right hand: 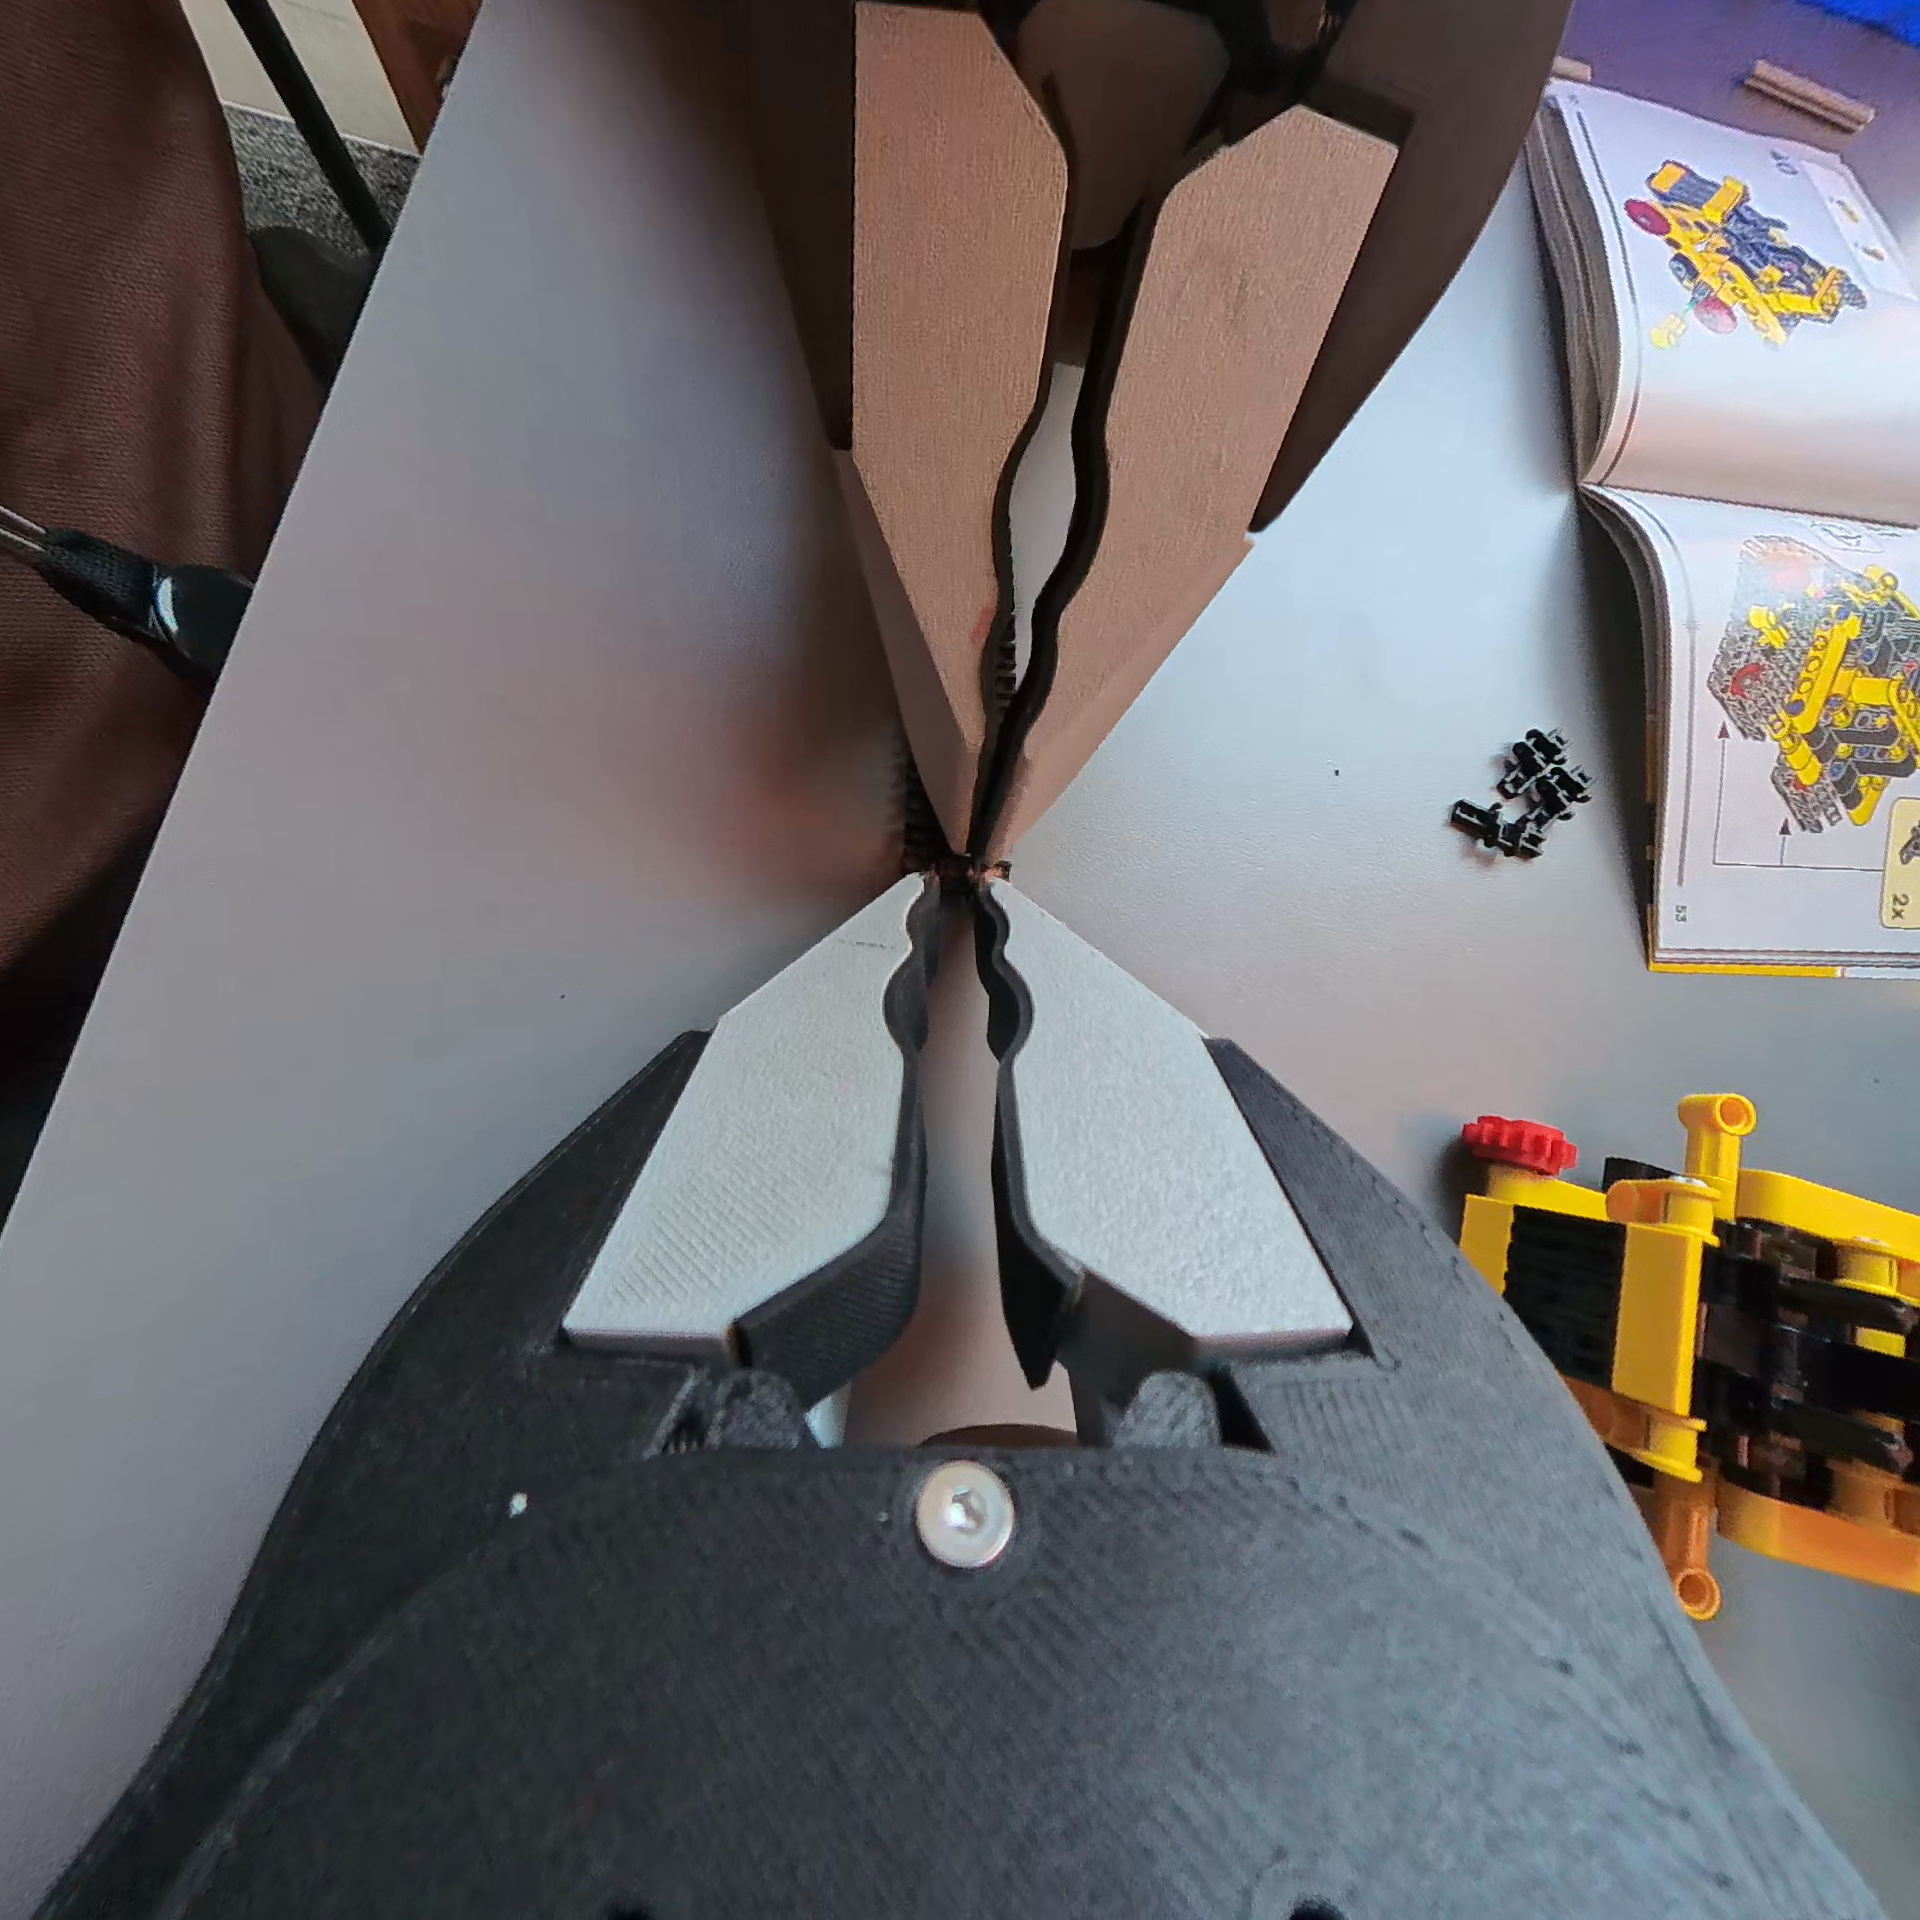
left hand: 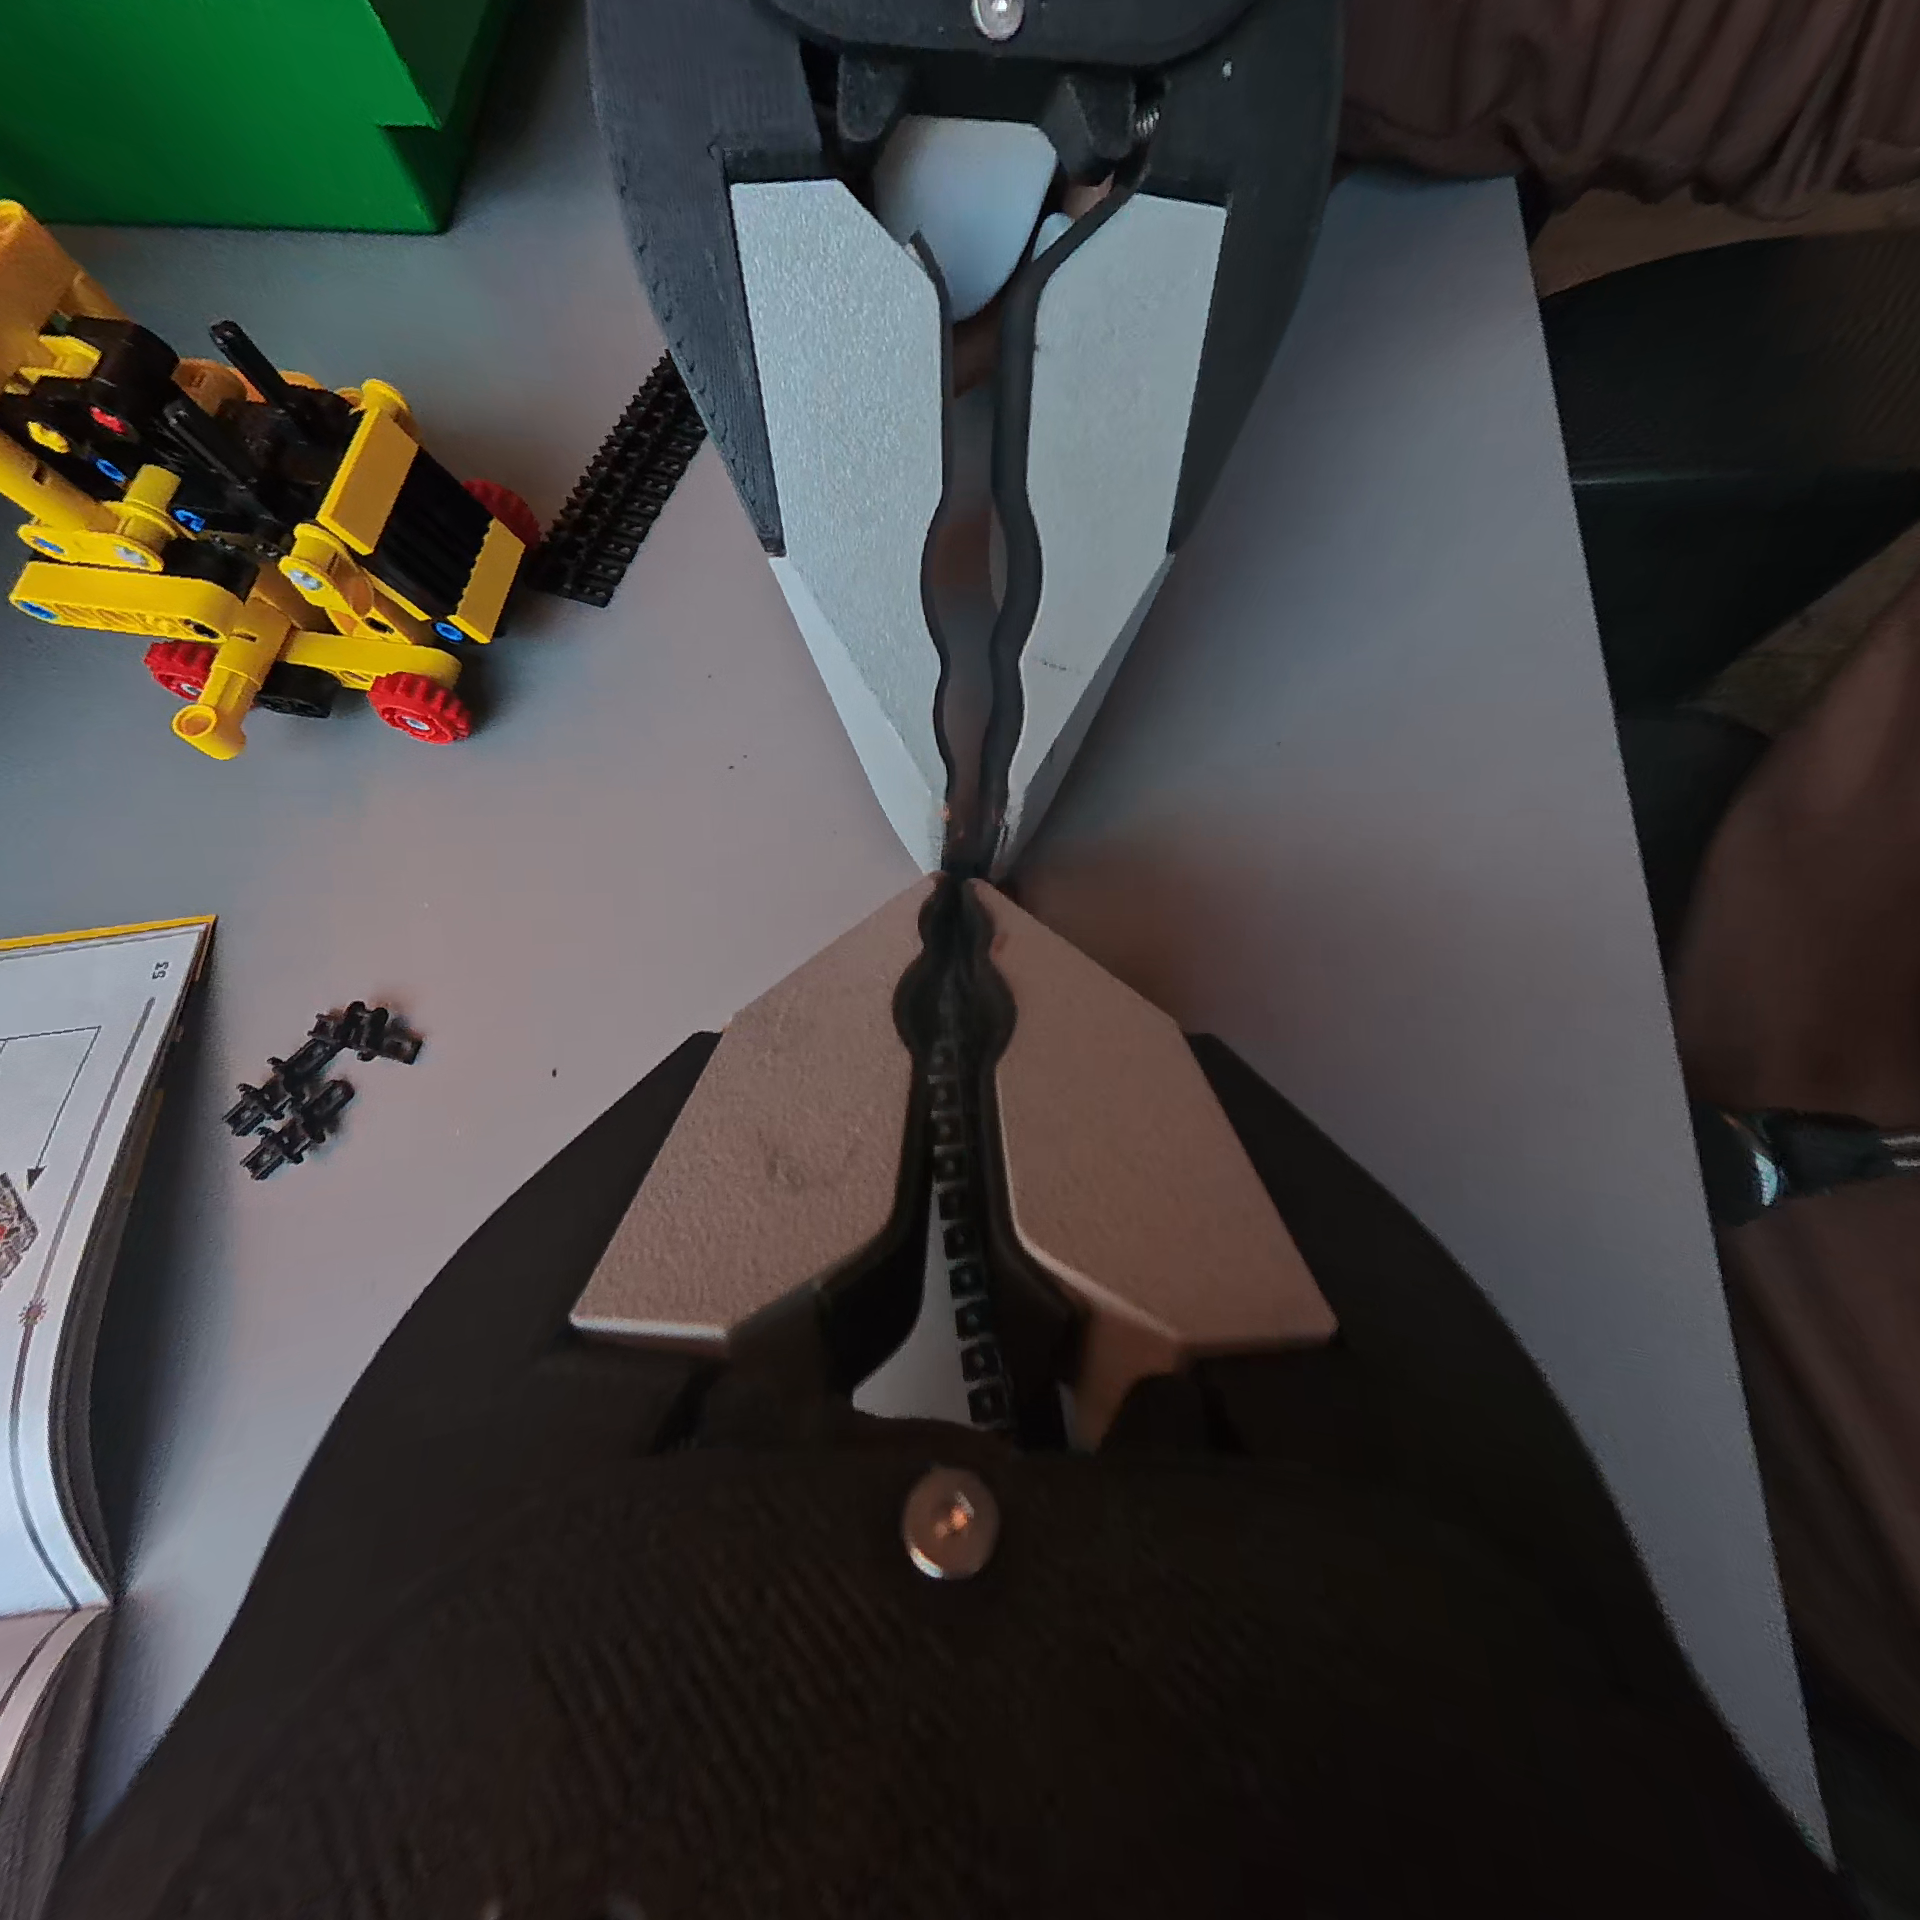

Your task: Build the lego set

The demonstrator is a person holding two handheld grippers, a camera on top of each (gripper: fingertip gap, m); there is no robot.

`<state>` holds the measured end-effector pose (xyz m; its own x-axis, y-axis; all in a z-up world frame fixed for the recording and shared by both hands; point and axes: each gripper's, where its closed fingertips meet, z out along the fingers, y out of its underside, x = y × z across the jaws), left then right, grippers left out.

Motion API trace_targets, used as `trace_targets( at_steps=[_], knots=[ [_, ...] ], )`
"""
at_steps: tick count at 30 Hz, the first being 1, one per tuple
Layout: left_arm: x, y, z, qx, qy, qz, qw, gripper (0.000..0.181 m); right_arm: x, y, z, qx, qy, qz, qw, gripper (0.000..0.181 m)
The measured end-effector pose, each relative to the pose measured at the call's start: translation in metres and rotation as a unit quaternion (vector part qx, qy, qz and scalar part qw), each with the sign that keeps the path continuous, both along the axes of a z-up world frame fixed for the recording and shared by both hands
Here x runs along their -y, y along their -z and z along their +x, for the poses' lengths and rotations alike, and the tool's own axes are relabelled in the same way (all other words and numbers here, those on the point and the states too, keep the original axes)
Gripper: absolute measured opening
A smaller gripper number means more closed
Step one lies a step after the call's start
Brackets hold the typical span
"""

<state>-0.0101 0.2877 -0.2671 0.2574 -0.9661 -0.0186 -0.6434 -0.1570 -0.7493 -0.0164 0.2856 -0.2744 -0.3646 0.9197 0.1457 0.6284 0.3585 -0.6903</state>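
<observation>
Both tools meet tip to tip above the grey table (left hand: 1299, 935): the left tool (left hand: 961, 899) pinches a black track strip (left hand: 971, 1247), the right tool (right hand: 961, 894) clamps its end; the yellow bulldozer model (left hand: 249, 520) sits nearby.

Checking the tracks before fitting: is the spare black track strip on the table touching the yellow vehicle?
Cannot tell. In the left wrist view the track strip ends right beside the yellow vehicle, hiding any gap.
</observation>
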Motion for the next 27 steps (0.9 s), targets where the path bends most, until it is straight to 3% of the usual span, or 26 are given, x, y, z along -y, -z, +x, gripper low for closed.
trace_targets(
  at_steps=[13, 27],
  knots=[
    [0.0018, 0.0025, -0.0017, -0.042, 0.016, 0.046, 0.998, 0.0, 0.0012, 0.0, -0.0003, 0.004, 0.0, -0.006, 1.0, 0.004],
    [0.0028, 0.0045, -0.0023, -0.089, 0.049, 0.02, 0.995, 0.0, 0.0012, 0.0, 0.0, 0.008, 0.0, 0.001, 1.0, 0.003]
  ],
)
